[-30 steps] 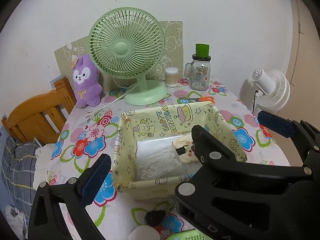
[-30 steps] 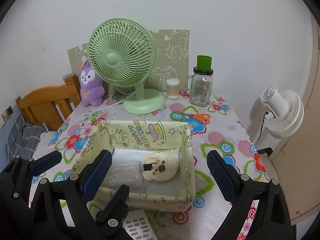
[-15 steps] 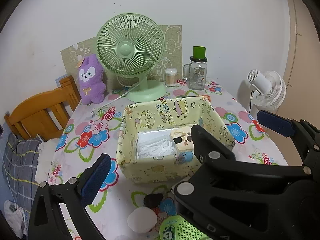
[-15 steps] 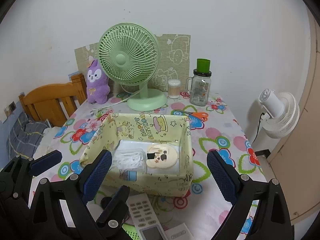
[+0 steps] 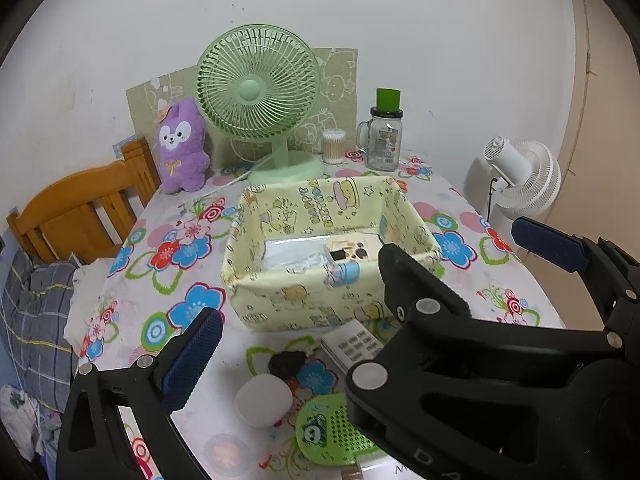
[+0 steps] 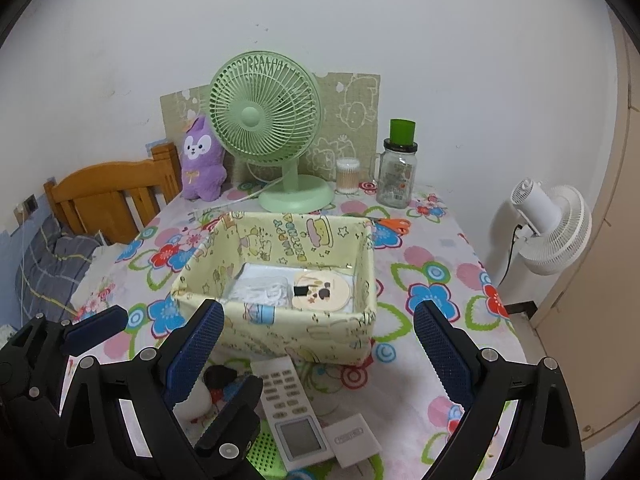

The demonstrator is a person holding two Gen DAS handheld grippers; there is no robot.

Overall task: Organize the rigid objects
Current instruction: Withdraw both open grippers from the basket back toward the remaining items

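Note:
A yellow printed fabric basket (image 6: 280, 332) stands mid-table and holds a white packet (image 6: 264, 292) and a round cream item (image 6: 322, 290). In front of it lie a white remote control (image 6: 292, 408), a small white box (image 6: 352, 438), a green perforated piece (image 5: 332, 432), a white round object (image 5: 262, 400) and a small black object (image 5: 286, 362). My right gripper (image 6: 320, 312) is open and empty, hanging before the basket over the remote. My left gripper (image 5: 368, 276) is open and empty too, to the left of it and a little further back.
At the back stand a green desk fan (image 6: 266, 120), a purple plush (image 6: 202, 160), a swab jar (image 6: 347, 176) and a glass jar with a green lid (image 6: 398, 176). Orange scissors (image 6: 394, 224) lie behind the basket. A wooden chair (image 6: 108, 196) is at left, a white floor fan (image 6: 554, 228) at right.
Both grippers have drawn back from the basket toward the table's near edge. The remote, the white box and the other small items in front of the basket have come into view.

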